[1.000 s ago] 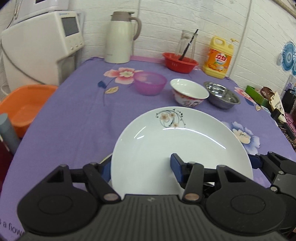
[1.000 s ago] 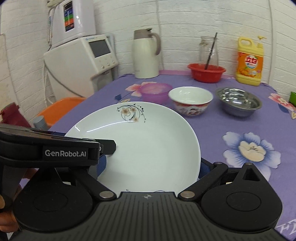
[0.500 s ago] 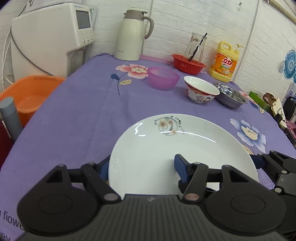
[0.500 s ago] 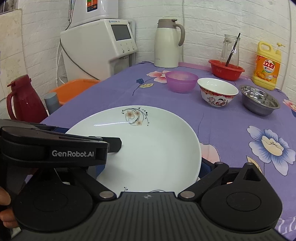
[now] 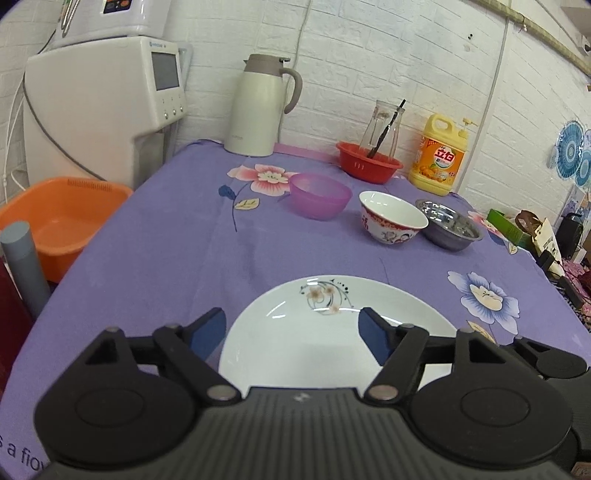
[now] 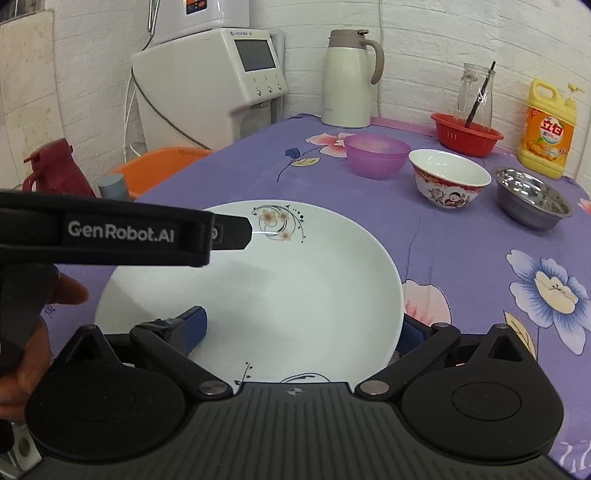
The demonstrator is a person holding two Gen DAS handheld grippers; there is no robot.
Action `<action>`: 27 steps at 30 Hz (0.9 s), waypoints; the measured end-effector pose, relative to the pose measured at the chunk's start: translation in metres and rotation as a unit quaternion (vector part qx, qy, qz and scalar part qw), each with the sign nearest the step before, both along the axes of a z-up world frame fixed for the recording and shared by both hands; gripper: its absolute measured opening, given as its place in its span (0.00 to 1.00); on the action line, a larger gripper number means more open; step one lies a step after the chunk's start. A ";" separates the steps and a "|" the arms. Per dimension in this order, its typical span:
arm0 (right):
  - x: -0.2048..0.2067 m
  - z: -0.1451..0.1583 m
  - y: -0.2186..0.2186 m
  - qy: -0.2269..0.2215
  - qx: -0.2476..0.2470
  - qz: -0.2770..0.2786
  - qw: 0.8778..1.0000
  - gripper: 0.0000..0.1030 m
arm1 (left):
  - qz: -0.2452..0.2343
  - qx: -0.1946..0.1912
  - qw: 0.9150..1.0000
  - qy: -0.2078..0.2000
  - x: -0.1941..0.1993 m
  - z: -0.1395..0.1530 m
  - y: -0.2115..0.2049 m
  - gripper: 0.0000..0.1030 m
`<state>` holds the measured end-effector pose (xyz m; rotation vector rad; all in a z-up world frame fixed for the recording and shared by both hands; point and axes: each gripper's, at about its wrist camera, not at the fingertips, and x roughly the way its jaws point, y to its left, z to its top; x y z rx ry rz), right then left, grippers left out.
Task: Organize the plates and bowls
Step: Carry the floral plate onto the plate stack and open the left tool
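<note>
Between the spread fingers of the left gripper (image 5: 291, 330) lies the white plate (image 5: 332, 343) on the purple tablecloth (image 5: 166, 266). Its right rim sits between the right gripper's (image 6: 303, 326) spread fingers; whether they touch it is unclear. Beyond stand the purple bowl (image 5: 319, 195), painted bowl (image 5: 392, 223) and steel bowl (image 5: 448, 224).

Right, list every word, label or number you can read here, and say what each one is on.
"GenRobot.AI": side of the left claw.
"立白": label of the yellow detergent bottle.
"s a flo...": print cut off at the tablecloth edge.
Brand line on the white dispenser: too small to read.
Mark on the thermos: too faint.
</note>
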<state>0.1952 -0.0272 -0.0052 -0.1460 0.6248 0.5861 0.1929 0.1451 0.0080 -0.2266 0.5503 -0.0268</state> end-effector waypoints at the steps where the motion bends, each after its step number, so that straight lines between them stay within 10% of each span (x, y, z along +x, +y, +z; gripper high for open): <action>1: 0.002 0.001 -0.005 0.004 0.015 -0.004 1.000 1.00 | 0.000 -0.003 1.000 -0.004 -0.001 0.002 0.001 0.69; 13: 0.009 -0.001 -0.006 0.019 -0.038 0.004 0.999 1.00 | -0.002 0.001 1.000 -0.020 0.003 0.014 -0.010 0.69; 27: 0.020 0.020 -0.082 -0.002 0.074 -0.092 0.993 1.00 | -0.018 -0.017 1.000 -0.007 0.014 0.015 -0.029 0.70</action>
